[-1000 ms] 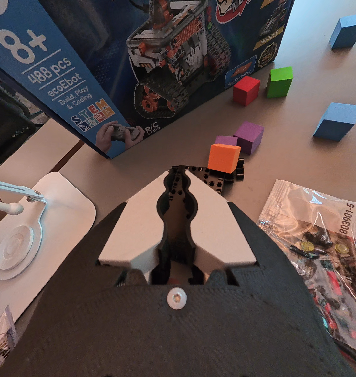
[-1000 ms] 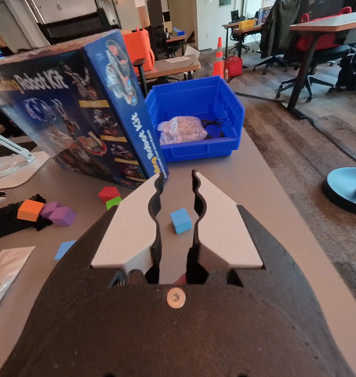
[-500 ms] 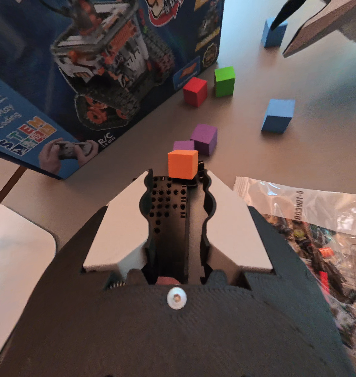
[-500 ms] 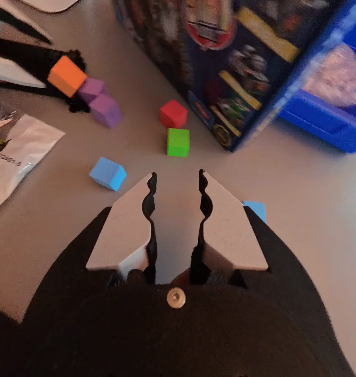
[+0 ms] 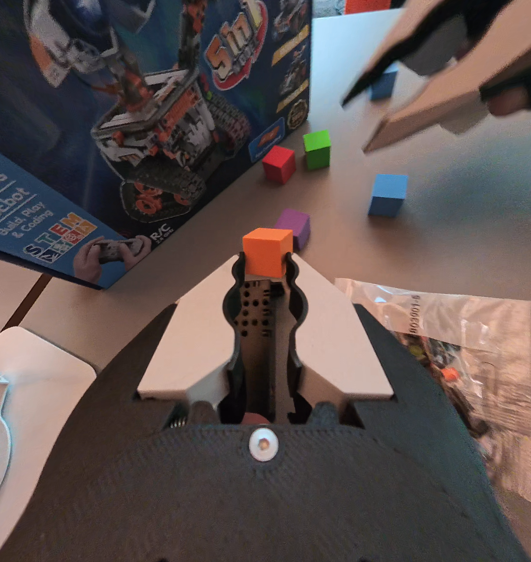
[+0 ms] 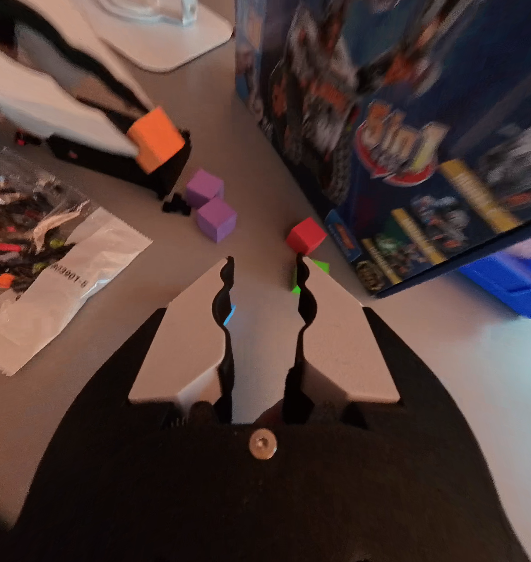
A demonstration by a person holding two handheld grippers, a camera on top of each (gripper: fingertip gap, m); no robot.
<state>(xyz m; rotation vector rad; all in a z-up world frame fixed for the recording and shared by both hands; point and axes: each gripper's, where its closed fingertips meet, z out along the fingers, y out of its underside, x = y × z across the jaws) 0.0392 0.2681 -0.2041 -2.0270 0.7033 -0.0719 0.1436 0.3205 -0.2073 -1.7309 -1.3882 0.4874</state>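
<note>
The orange cube [image 5: 265,253] and purple cube [image 5: 294,226] look matt and foam-like. The left gripper [image 5: 265,258] has a black, ribbed printed-plastic body and smooth matt white fingers [image 5: 197,331]. The kit box [image 5: 130,127] is glossy printed cardboard; the parts bag [image 5: 459,340] is crinkled clear plastic. The tabletop [image 5: 440,243] is smooth, matt.

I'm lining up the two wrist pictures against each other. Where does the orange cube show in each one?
Left wrist view: the orange cube sits centre frame, between the left gripper's fingertips.
Right wrist view: the cube is upper left, at the tip of the far gripper, over a black perforated piece.
Shared landmark: the red cube beside the big blue kit box.
</note>
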